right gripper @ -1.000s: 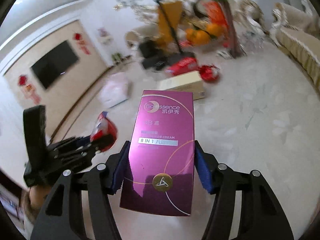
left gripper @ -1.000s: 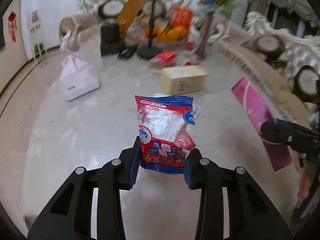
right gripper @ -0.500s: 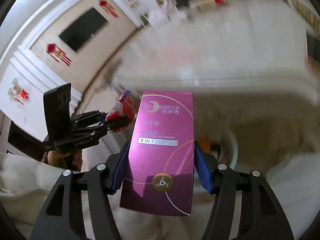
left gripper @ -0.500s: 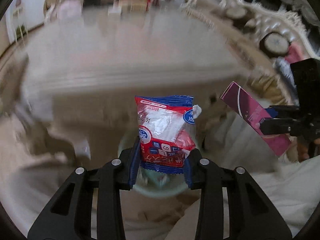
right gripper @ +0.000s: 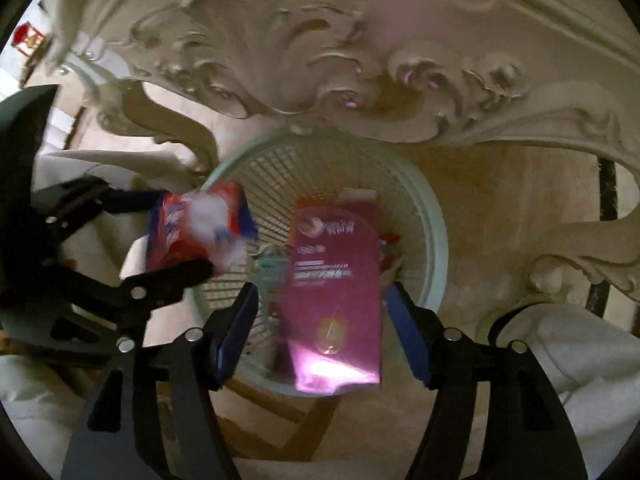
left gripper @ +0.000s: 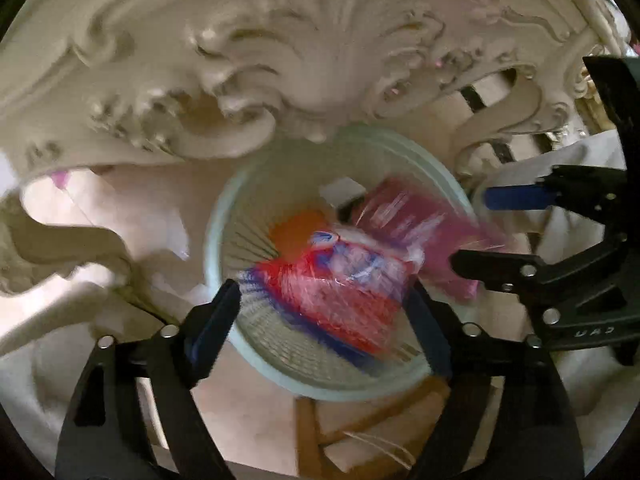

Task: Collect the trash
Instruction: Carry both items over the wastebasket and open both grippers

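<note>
The red-and-blue snack wrapper [left gripper: 336, 280] sits blurred in the gap of the left gripper [left gripper: 324, 320], over the mouth of the pale green mesh wastebasket [left gripper: 224, 216]. The jaws are opening and stand wide, and the blue pads [left gripper: 216, 320] at about 8 and 4 o'clock of the wrapper no longer press on it. The wrapper looks freed so that it can drop into the basket below.

The magenta cream box [right gripper: 336, 280] is in the same state: it lies lengthwise between the jaws of the right gripper [right gripper: 324, 328], which are opening, with a clear gap at the left pad and a thinner one at the right. It hangs above the basket's lattice floor, over the half of the ring [right gripper: 436, 216] nearer 6 o'clock.

Both tools point steeply down side by side, so both pieces likely fall inside the rim. In the right wrist view the left tool enters at 9 o'clock.

At 12 o'clock of the basket a carved cream furniture apron [left gripper: 320, 40] with scrollwork overhangs it. White fabric [right gripper: 592, 352] lies at 4 o'clock.
</note>
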The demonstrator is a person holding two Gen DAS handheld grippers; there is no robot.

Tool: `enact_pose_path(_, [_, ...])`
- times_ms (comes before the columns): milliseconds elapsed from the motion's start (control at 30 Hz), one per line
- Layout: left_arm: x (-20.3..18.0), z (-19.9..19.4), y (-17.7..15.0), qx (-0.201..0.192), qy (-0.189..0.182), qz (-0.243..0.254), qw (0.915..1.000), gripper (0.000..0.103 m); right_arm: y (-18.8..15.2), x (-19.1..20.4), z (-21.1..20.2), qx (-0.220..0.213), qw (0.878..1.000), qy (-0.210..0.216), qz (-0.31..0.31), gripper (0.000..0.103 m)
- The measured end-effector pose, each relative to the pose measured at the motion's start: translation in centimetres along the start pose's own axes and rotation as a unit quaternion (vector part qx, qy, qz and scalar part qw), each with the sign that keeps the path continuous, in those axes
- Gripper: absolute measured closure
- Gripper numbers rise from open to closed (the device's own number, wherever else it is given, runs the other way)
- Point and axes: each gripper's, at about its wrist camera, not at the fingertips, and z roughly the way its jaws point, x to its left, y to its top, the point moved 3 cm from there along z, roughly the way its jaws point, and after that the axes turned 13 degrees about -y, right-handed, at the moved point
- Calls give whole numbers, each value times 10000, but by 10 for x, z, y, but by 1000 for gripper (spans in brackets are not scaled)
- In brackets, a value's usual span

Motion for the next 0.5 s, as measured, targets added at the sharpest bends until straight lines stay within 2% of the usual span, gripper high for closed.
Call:
enact_pose_path(33, [0, -2, 0, -47, -16, -28, 10000, 18, 0, -1, -7, -104, 9999, 0, 51, 36])
enact_pose_path(133, [5, -16, -2, -198, -121, -215, 9995, 15, -5, -13, -22, -268, 9996, -20, 119, 26])
enact_pose_path(267, [7, -31, -2, -452, -258, -379, 9979, 15, -14, -30, -51, -429, 9989, 187, 76, 26])
enact_pose_path(433, [-7, -56, -3, -697, -335, -150, 9969, 15, -20, -34, -88, -712, 9963, 475, -28, 26])
enact_pose_path(500, [-19, -79, -2, -894, -553, -8, 9945, 15, -16, -37, -120, -1024, 9924, 681, -13, 26])
